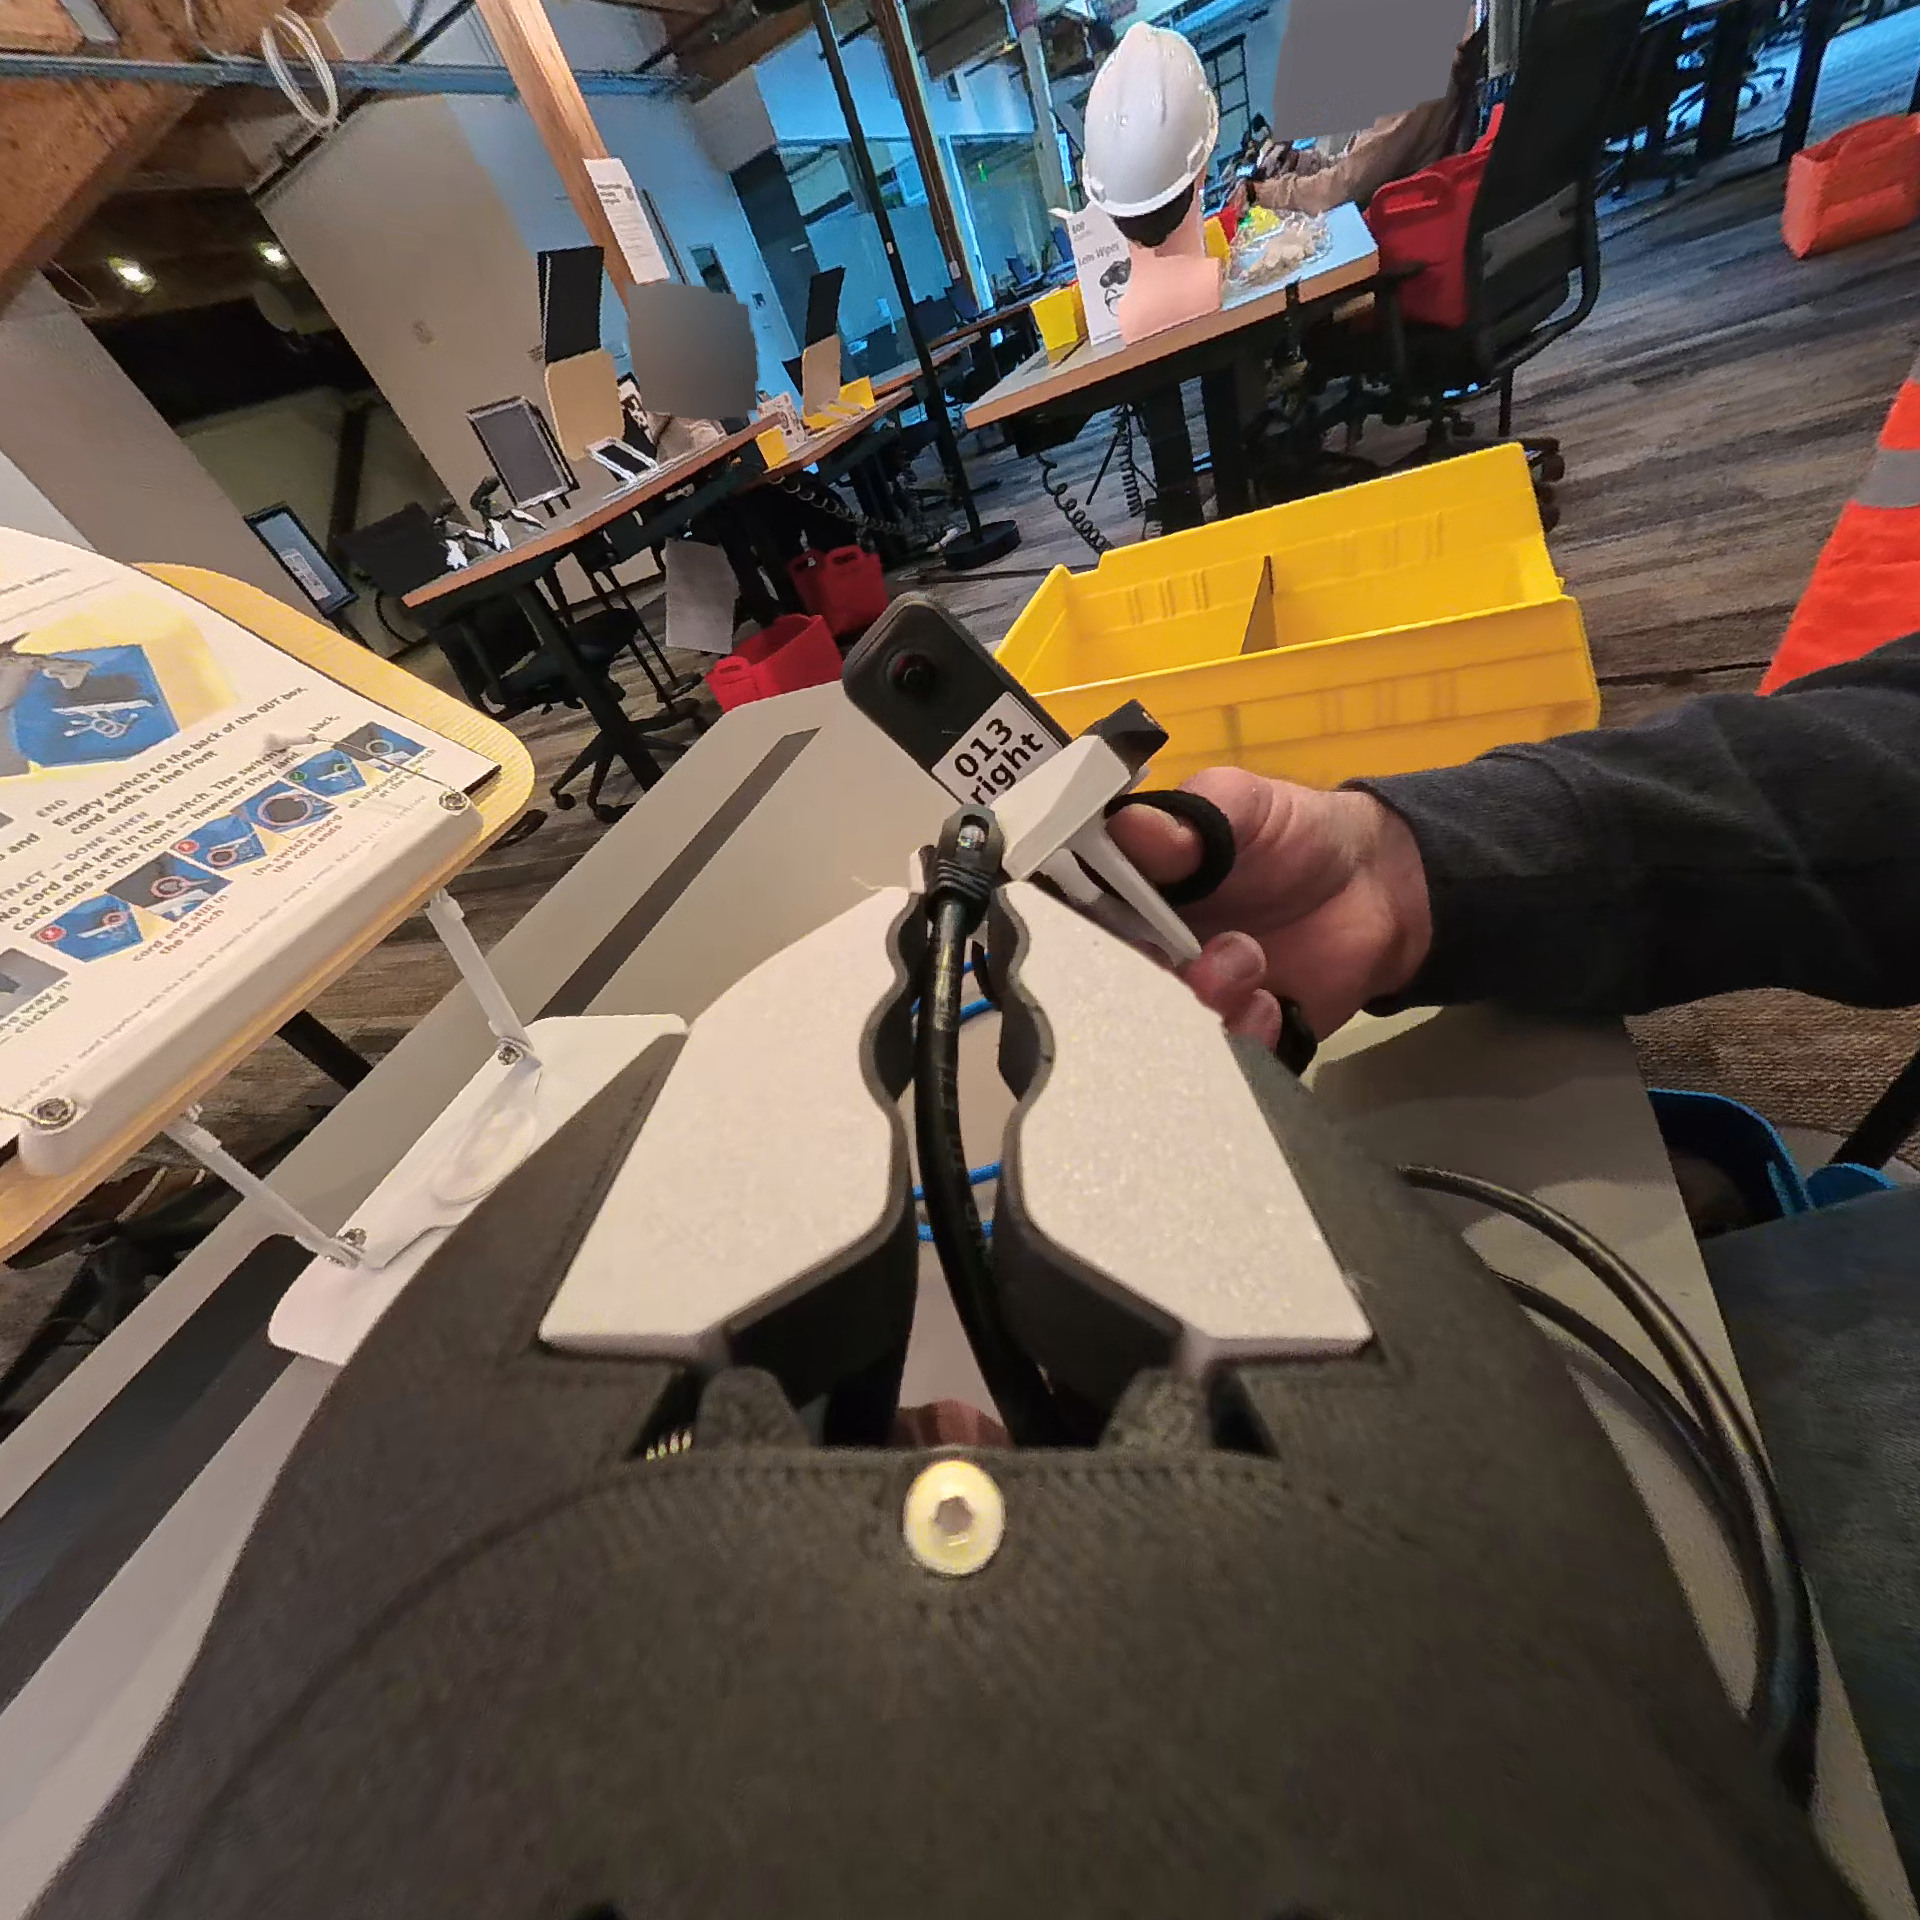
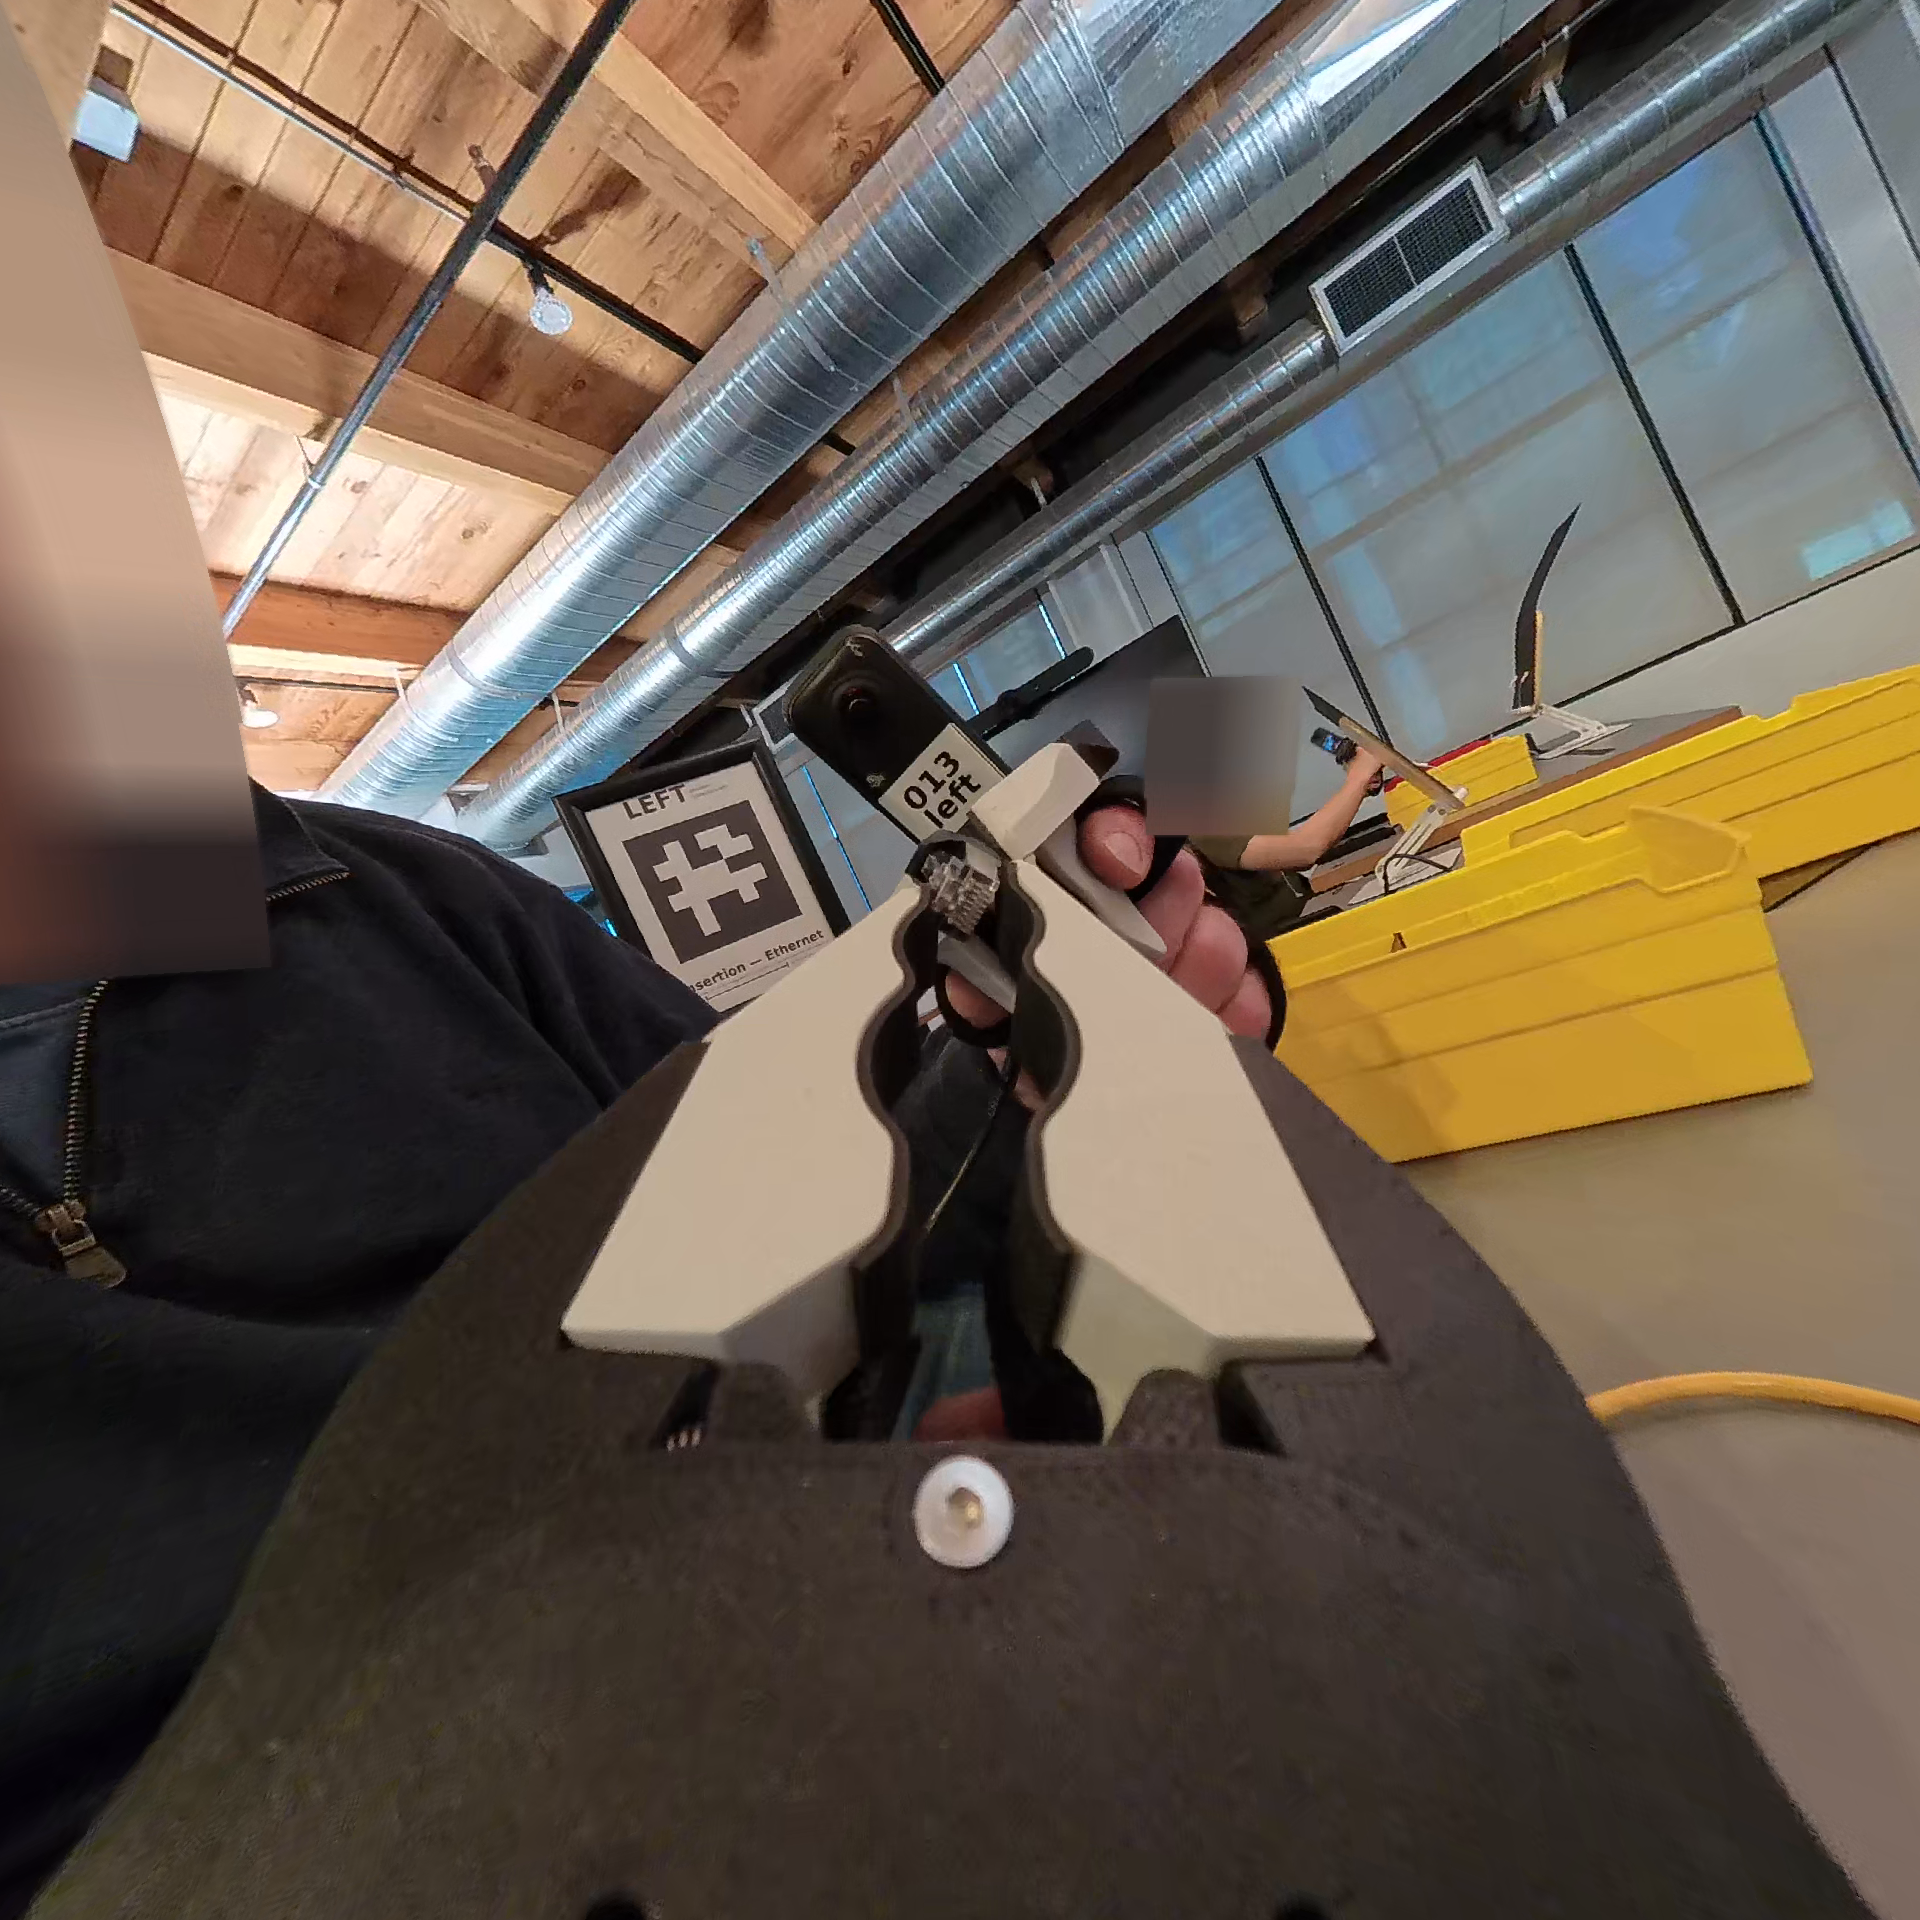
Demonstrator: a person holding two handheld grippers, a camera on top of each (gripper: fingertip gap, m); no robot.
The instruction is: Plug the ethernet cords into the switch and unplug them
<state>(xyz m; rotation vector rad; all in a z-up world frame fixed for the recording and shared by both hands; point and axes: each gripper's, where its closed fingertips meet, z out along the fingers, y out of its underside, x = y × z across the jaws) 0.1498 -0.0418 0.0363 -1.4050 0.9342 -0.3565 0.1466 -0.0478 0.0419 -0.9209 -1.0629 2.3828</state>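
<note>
My left gripper (image 1: pixel 958 902) is shut on a black ethernet cord (image 1: pixel 951 1039), which runs up between its fingers. The cord's plug (image 1: pixel 964 844) sticks out just past the tips. My right gripper (image 2: pixel 956 896) faces it tip to tip and is shut on the same clear plug (image 2: pixel 958 883). A hand (image 1: pixel 1299 894) holds the right gripper, and another hand (image 2: pixel 1174 914) holds the left one. Both are raised above the grey table (image 1: pixel 665 831). The switch is not in view.
A blue cord (image 1: pixel 971 1013) lies under the left fingers and black cords (image 1: pixel 1662 1351) loop at the right. A yellow cord (image 2: pixel 1766 1387) lies on the table. Yellow bins (image 1: pixel 1299 644) (image 2: pixel 1538 997) stand behind. An instruction board (image 1: pixel 208 831) on a stand is at the left. My left and right fingertips are right by each other.
</note>
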